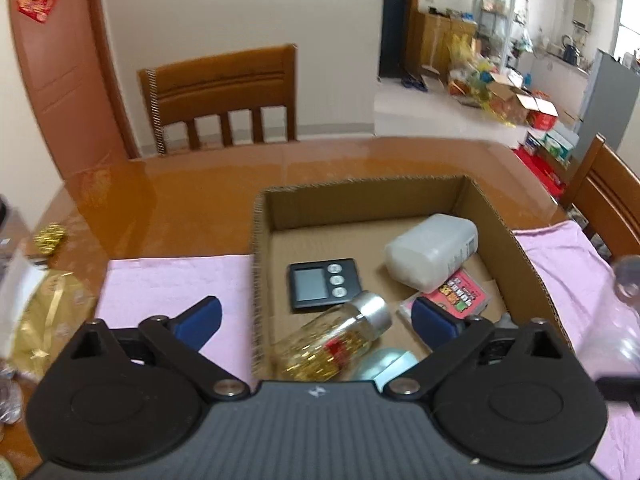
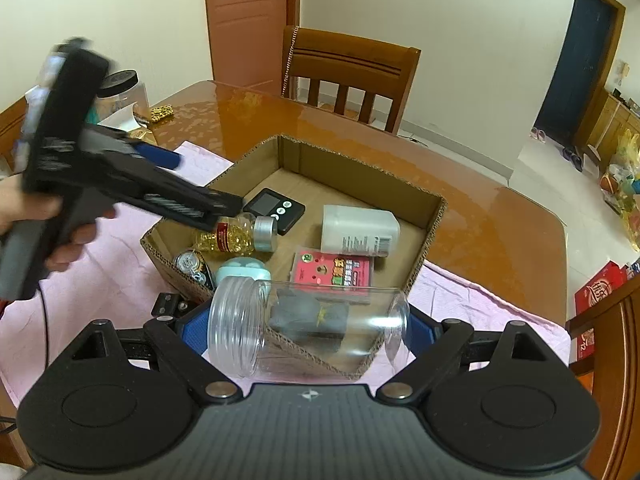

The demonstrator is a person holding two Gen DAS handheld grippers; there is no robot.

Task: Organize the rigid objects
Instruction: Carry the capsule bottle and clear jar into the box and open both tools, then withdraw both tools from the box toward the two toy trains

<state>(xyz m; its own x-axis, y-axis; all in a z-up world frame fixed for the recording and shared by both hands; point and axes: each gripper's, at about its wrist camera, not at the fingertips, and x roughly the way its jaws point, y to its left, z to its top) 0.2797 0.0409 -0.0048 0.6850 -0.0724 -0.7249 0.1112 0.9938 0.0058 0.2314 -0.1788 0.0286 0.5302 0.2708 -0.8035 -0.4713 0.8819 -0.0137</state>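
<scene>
Your left tongs point(image 1: 316, 316) hang open and empty over the cardboard box point(image 1: 496, 220). Your right tongs point(image 2: 306, 330) grip the clear plastic jar point(image 2: 308, 326) sideways at the box's near edge. Next, lower it in and let go.

A lived-in home's dining room: a glossy wooden surface point(image 2: 460, 184) with wooden dining chairs point(image 2: 348, 76) drawn up, a panelled door point(image 1: 60, 92) behind them, and beyond the chairs a kitchen area point(image 1: 560, 48) with floor clutter.
</scene>
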